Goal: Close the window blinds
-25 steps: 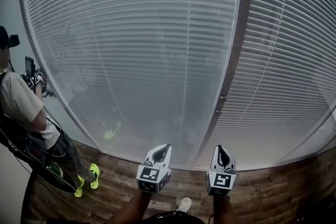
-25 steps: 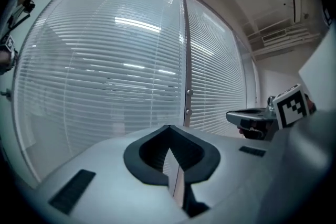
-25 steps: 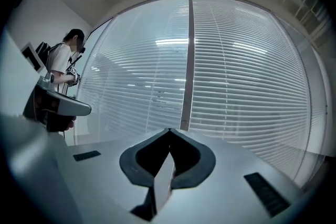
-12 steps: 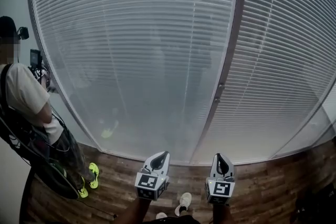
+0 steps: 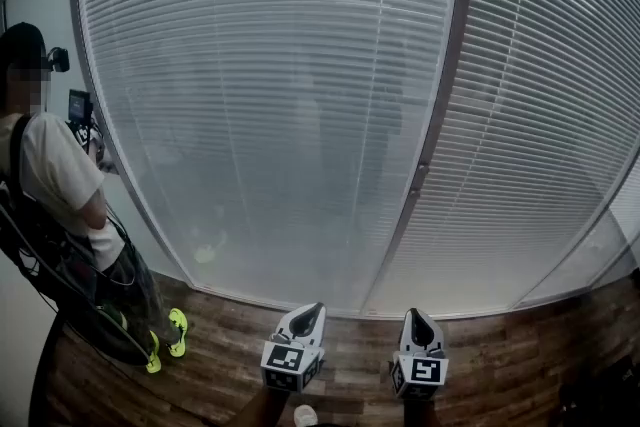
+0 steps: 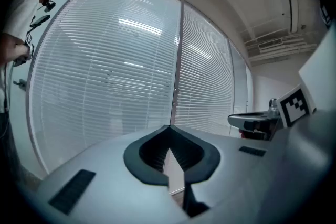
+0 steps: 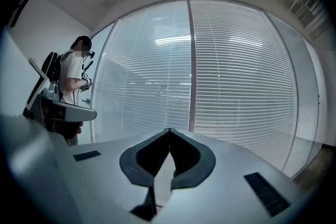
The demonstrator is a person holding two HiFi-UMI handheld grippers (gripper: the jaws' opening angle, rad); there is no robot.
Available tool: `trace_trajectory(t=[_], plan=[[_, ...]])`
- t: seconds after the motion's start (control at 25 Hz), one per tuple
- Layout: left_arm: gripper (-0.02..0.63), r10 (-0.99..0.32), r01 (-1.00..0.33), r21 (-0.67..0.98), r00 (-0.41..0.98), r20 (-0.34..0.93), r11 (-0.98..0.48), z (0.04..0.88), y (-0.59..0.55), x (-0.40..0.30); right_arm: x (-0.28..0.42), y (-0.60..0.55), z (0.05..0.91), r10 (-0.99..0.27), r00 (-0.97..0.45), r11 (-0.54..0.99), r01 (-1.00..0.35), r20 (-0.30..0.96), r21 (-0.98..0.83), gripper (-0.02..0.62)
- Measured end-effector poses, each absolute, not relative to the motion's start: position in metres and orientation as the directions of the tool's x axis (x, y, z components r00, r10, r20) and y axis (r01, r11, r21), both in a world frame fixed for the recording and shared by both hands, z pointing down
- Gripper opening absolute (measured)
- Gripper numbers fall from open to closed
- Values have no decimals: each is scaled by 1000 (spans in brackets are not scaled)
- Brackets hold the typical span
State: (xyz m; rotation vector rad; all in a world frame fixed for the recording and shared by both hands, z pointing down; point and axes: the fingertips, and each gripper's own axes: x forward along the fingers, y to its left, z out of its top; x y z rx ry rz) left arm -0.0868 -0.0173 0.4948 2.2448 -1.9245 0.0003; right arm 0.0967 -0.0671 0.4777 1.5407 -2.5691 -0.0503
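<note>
**A:** Two grippers, then. What are the jaws doing?

**B:** On both the left gripper point(image 5: 314, 309) and the right gripper point(image 5: 416, 314) the jaws are pressed together tip to tip, pinching nothing (each gripper view shows only slats beyond the tips).

**A:** And the window blinds?

**B:** The window blinds point(image 5: 270, 115) hang on both sides of the dark window post point(image 5: 441, 115), one wide panel to its left and another to its right. Both are let down close to the wooden floor point(image 5: 230, 347). Dim shapes show on the panel left of the post, and I cannot tell whether they are reflections.

**A:** Where do the grippers sit?

**B:** They are low, near the foot of the post and touching no slats. The left gripper is left of the foot and the right one is about level with it.

**A:** Anyone else?

**B:** A person point(image 5: 52, 200) in a white shirt stands far left of the post, by the blinds' outer edge, wearing yellow-green shoes point(image 5: 177, 331).
</note>
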Motion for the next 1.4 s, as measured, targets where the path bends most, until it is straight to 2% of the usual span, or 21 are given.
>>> trace_trajectory(t=[0.44,0.68,0.88,1.12,1.4], plan=[[0,-974,-980,120,174,144,-157,501,5,-27,134,-45,484,-866,-494,501,-852,80,151,3],[0,-978,-983,107,160,133,-146,496,13,-5,158,-31,477,-878,-469,478,-867,99,142,3],[0,-982,-988,100,132,137,-119,500,15,8,170,-28,490,-861,-502,509,-853,89,113,3],[0,-978,-986,99,150,149,-136,513,15,11,161,-27,493,-835,-550,549,-826,27,128,3],[0,-980,-986,124,133,149,-115,509,30,-28,128,-11,477,-821,-571,564,-810,3,162,3]])
